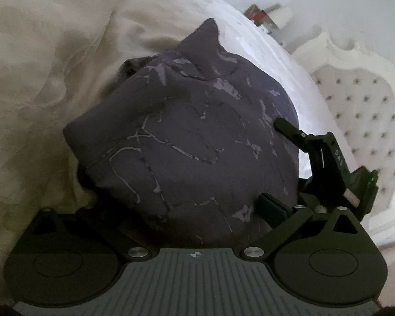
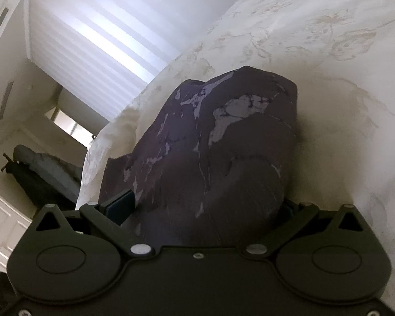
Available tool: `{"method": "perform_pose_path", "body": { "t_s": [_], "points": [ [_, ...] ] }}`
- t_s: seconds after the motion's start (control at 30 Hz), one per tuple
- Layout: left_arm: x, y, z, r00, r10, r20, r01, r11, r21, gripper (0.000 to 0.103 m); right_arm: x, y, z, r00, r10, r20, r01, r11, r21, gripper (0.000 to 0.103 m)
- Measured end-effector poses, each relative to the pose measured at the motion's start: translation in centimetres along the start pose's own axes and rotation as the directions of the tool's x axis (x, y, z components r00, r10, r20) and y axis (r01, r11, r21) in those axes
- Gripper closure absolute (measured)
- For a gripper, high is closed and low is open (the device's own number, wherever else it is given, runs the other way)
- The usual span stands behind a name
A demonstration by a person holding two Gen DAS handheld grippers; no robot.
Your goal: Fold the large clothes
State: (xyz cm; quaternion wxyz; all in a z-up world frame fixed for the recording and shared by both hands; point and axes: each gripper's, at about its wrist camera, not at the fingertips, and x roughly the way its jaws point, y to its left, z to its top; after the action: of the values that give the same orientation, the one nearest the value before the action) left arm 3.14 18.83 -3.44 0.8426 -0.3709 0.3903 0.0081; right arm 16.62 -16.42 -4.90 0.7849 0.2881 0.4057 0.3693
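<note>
Cream quilted bedspread (image 1: 39,84) lay rumpled at left, soft and embroidered. Dark purple garment (image 1: 187,137), matte with pale marbled streaks, sat bundled on it. Left gripper (image 1: 176,205) stood wide open, cloth mounded between its fingers. Right gripper (image 2: 205,205) likewise straddled the bundle; grip indeterminate. Tufted white headboard (image 1: 355,110) at right.

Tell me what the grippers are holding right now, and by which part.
Cannot be told. The dark patterned garment bulges between the wide-spread jaws of the left gripper and of the right gripper, but no pad visibly pinches it.
</note>
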Motion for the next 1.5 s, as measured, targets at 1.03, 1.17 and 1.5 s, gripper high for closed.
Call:
{"method": "perform_pose_path", "body": {
  "t_s": [1.03,1.17,1.5],
  "points": [
    [20.2,-24.8,-6.2,0.865,-0.241,-0.440,0.425,0.819,0.386,0.001,-26.0,-11.1,7.5,0.807,-0.544,0.230,0.552,0.833,0.036,0.034],
    [20.7,-24.3,-6.9,0.880,-0.210,-0.426,0.387,0.837,0.386,0.001,-24.5,-12.3,6.2,0.759,-0.616,0.210,0.619,0.783,0.061,0.015],
    [17.9,-23.1,-6.3,0.902,-0.201,-0.383,0.369,0.818,0.440,0.002,-26.7,-8.9,4.8,0.676,-0.691,0.254,0.709,0.704,0.029,0.005]
  ]
}}
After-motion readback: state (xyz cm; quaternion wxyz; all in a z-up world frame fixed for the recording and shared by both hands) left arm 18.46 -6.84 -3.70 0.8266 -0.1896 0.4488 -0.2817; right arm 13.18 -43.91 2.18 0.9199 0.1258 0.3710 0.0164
